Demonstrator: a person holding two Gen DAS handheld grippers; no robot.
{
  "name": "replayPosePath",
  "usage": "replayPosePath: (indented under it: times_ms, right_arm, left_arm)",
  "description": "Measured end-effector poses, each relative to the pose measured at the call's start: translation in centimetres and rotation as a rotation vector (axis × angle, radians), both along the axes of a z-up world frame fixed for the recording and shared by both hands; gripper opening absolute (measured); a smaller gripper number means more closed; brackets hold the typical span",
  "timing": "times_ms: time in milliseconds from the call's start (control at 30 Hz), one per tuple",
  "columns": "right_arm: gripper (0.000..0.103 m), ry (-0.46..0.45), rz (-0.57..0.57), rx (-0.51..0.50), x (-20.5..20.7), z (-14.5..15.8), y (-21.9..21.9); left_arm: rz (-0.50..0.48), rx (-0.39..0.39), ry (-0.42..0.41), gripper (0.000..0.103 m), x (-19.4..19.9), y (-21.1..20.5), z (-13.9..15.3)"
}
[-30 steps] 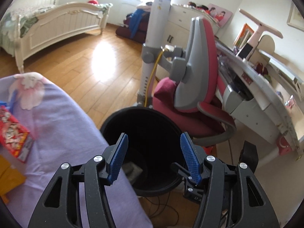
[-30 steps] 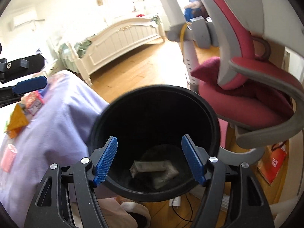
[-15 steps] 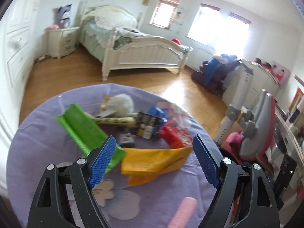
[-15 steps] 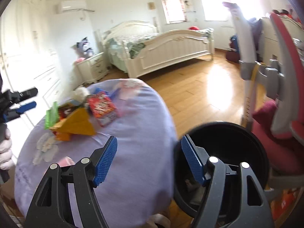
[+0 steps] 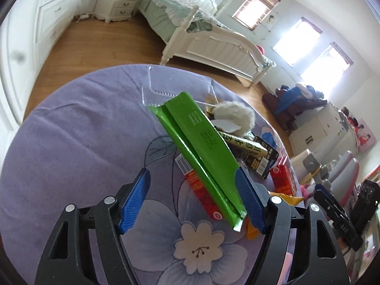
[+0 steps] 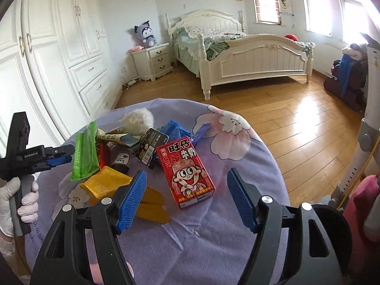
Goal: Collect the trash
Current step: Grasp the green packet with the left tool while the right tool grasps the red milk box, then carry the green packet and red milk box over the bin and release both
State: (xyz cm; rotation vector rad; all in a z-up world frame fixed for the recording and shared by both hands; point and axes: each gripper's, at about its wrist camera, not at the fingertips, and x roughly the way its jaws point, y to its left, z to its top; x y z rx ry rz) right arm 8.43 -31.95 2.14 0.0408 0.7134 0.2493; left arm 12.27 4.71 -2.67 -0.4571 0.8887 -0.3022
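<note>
Trash lies heaped on a round table with a purple flowered cloth [image 5: 71, 142]. A long green wrapper [image 5: 199, 140] runs between the fingers of my left gripper [image 5: 192, 173]. Its edge is close to the right pad, the left pad stands well apart, and the jaws are closing. From the right wrist, the left gripper [image 6: 61, 155] sits at the green wrapper [image 6: 85, 154]. My right gripper [image 6: 187, 173] hovers over a red milk carton [image 6: 185, 168] without touching it, jaws opening. A yellow wrapper [image 6: 106, 182] lies by its left finger.
The heap also holds a black packet [image 6: 150, 147], a white fluffy ball [image 6: 137, 118], a blue wrapper [image 6: 175, 128] and a clear plastic tray [image 5: 166, 83]. The black bin [image 6: 332, 237] stands at the table's right edge. A bed, wardrobe and pink chair surround the table.
Both grippers swung away from the black bin to the table. The left now straddles the green wrapper, closer than before; the right came in over the red carton.
</note>
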Motion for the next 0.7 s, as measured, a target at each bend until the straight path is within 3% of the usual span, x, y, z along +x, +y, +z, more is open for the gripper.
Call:
replayPosePath:
  times_ms: [67, 333, 433, 467, 500, 567, 700]
  right_arm:
    - [0.081, 0.023, 0.013, -0.017, 1.6, -0.4, 0.5]
    - [0.081, 0.103, 0.022, 0.001, 5.7, -2.1, 0.8]
    - [0.079, 0.145, 0.04, 0.002, 6.1, -2.9, 0.9]
    - [0.068, 0.155, 0.039, -0.001, 6.1, -3.2, 1.0]
    - [0.058, 0.163, 0.035, 0.0, 6.2, -3.5, 0.9]
    - [0.053, 0.16, 0.016, 0.009, 5.9, -3.6, 0.6]
    - [0.052, 0.096, 0.007, 0.047, 3.8, -2.7, 0.0]
  left_arm:
    - [0.003, -0.016, 0.01, 0.072, 0.8, 0.2, -0.4]
    - [0.013, -0.02, 0.01, 0.07, 3.2, -0.6, -0.9]
    - [0.004, -0.044, 0.015, 0.044, 4.1, -0.7, -1.2]
    - [0.0, -0.051, 0.015, 0.031, 4.3, -0.8, -1.2]
    - [-0.006, -0.051, 0.013, 0.028, 4.4, -1.1, -1.2]
    - [-0.009, -0.04, -0.015, 0.02, 4.1, -1.4, -0.6]
    - [0.005, -0.044, -0.09, 0.011, 2.2, -1.2, 1.1]
